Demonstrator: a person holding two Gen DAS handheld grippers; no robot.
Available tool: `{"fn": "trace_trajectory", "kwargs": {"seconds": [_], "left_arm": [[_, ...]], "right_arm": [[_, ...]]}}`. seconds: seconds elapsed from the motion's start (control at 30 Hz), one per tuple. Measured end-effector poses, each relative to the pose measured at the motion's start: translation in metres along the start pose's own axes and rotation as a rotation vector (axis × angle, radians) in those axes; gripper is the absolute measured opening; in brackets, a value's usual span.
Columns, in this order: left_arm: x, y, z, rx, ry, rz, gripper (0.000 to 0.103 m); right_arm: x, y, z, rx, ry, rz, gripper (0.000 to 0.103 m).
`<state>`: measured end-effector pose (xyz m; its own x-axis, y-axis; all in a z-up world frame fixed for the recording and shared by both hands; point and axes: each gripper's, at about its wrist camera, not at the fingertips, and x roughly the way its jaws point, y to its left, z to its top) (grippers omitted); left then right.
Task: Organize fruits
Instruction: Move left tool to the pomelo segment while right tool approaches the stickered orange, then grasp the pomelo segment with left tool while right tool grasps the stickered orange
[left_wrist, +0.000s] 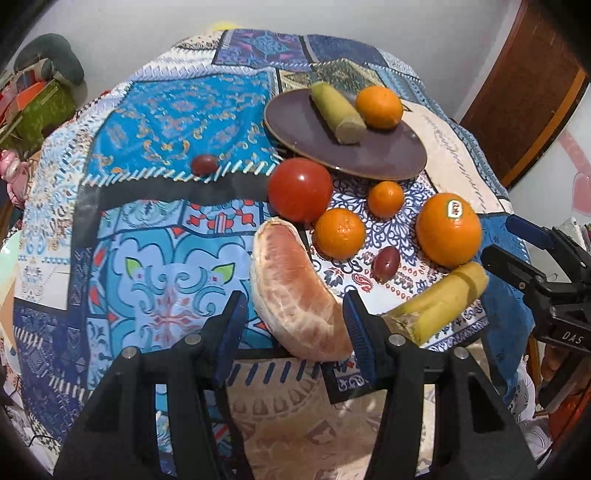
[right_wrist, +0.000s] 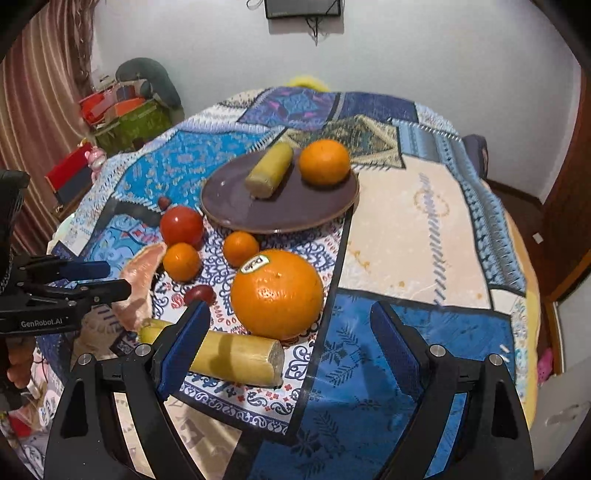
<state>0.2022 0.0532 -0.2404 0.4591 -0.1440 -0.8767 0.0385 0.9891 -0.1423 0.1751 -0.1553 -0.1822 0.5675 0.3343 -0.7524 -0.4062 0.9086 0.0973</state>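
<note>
A dark brown plate (left_wrist: 369, 155) (right_wrist: 295, 214) holds a yellow-green cane piece (left_wrist: 336, 112) (right_wrist: 269, 170) and an orange (left_wrist: 378, 107) (right_wrist: 324, 161). On the cloth lie a red tomato (left_wrist: 300, 189) (right_wrist: 181, 225), a peeled pomelo segment (left_wrist: 299, 291) (right_wrist: 142, 284), two small oranges (left_wrist: 340, 233) (left_wrist: 385, 199), a big stickered orange (left_wrist: 448, 229) (right_wrist: 277, 293), a second cane piece (left_wrist: 439, 302) (right_wrist: 236, 360) and two dark jujubes (left_wrist: 385, 261) (left_wrist: 204, 164). My left gripper (left_wrist: 297, 328) is open around the pomelo segment's near end. My right gripper (right_wrist: 291, 347) is open just before the big orange.
The round table wears a blue patchwork cloth (left_wrist: 166, 258) (right_wrist: 424, 229). Cluttered boxes (right_wrist: 122, 114) stand at the back left by a curtain. A brown door (left_wrist: 524, 85) is at the right. The right gripper shows at the left wrist view's right edge (left_wrist: 532, 266).
</note>
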Motion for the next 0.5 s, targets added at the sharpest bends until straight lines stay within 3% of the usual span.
{"fn": "trace_trajectory", "kwargs": {"seconds": [0.3,0.5], "left_arm": [[0.024,0.006,0.002,-0.049,0.015,-0.038,0.056],[0.031,-0.001,0.004,-0.016,-0.004,0.01,0.055]], "right_arm": [[0.027,0.002,0.001,-0.008,0.046,0.025,0.087],[0.039,0.006,0.0,-0.004,0.065,0.044,0.087]]}}
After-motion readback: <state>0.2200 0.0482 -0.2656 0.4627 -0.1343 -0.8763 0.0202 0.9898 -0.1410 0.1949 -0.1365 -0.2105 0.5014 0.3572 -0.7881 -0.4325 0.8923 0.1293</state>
